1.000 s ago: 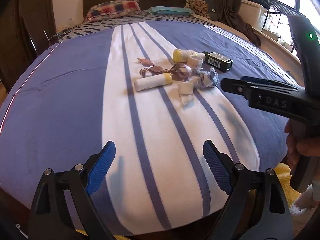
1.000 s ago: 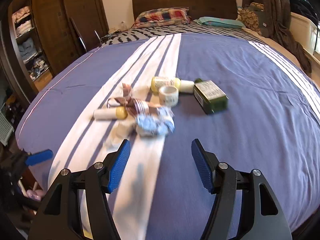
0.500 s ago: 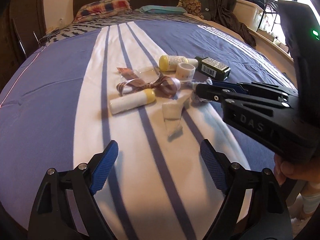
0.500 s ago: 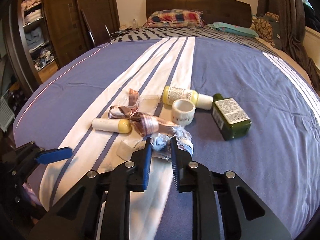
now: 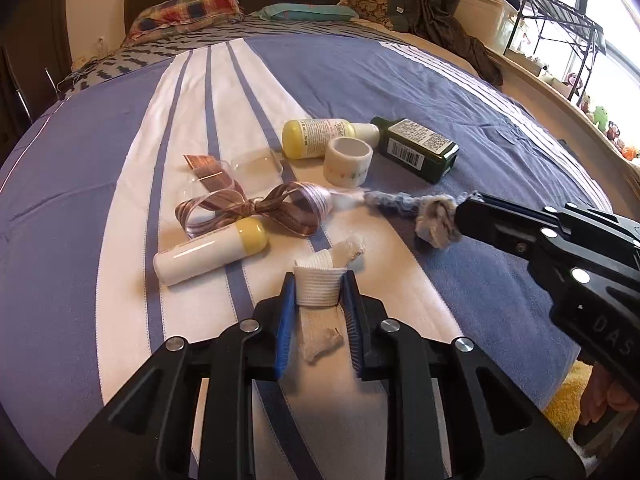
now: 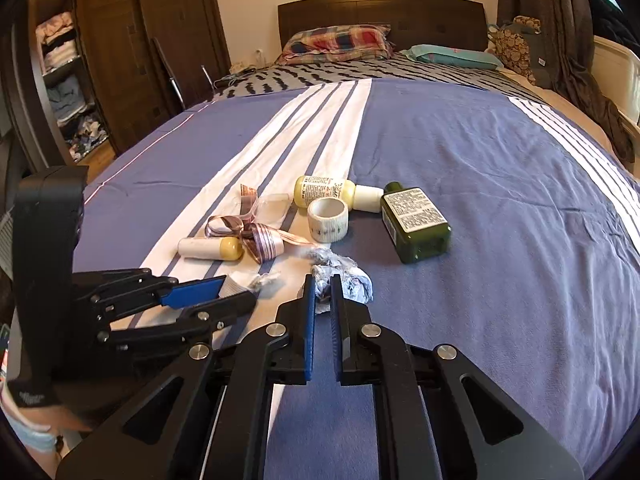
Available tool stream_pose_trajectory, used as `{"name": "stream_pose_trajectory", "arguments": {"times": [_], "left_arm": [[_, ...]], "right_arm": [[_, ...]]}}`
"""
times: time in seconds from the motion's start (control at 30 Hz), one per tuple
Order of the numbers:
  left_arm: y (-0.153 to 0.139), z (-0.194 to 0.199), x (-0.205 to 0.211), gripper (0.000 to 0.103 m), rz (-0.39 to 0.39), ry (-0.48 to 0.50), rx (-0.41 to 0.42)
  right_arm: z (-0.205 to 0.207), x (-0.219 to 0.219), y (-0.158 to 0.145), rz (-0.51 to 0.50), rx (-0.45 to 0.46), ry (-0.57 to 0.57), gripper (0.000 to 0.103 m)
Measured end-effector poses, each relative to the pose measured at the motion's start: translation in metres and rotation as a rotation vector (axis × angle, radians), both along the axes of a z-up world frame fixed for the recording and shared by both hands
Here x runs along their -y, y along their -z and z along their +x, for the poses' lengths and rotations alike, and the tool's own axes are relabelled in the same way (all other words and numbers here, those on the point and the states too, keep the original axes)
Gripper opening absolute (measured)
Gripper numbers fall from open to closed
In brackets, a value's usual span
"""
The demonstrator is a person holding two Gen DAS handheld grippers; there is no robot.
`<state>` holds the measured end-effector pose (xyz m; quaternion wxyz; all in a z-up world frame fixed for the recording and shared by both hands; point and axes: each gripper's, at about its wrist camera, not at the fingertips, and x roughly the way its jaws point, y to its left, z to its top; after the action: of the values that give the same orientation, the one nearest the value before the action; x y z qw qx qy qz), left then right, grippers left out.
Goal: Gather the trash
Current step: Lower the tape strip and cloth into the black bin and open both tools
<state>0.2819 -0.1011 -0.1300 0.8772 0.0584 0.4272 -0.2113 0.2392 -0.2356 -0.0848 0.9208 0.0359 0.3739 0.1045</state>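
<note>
A pile of small items lies on the blue and white striped bedspread. My left gripper is shut on a white crumpled bandage strip near the bed's front edge; it also shows in the right wrist view. My right gripper is shut on a crumpled blue-grey wrapper, seen in the left wrist view at its fingertips. Beyond lie a brown ribbon bow, a white tube with yellow cap, a tape roll, a yellow bottle and a green bottle.
Pillows and a dark headboard stand at the far end. A wooden wardrobe with shelves is on the left. A window ledge with a metal rack runs along the right of the bed.
My left gripper moved forward and shut on the white bandage strip. My right gripper stays shut on the wrapper and has pulled it a little away from the pile.
</note>
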Motion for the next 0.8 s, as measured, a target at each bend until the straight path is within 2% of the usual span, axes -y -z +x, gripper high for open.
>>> {"name": "stream_pose_trajectory", "arguments": {"times": [0.23,0.63,0.8], "left_arm": [[-0.01,-0.041,-0.015,0.02,-0.016,-0.004,0.006],[-0.059,-0.149,-0.045,0.02,-0.067,-0.01,0.104],[-0.065,-0.191,-0.051,0.02,-0.078,0.005,0.117]], "right_arm": [[-0.034,-0.001,-0.013,0.013,0.022,-0.004,0.006],[-0.123,-0.009,-0.044,0.028,0.098,-0.021,0.005],[-0.165,-0.01,-0.05,0.038,0.11,-0.021,0.005]]}}
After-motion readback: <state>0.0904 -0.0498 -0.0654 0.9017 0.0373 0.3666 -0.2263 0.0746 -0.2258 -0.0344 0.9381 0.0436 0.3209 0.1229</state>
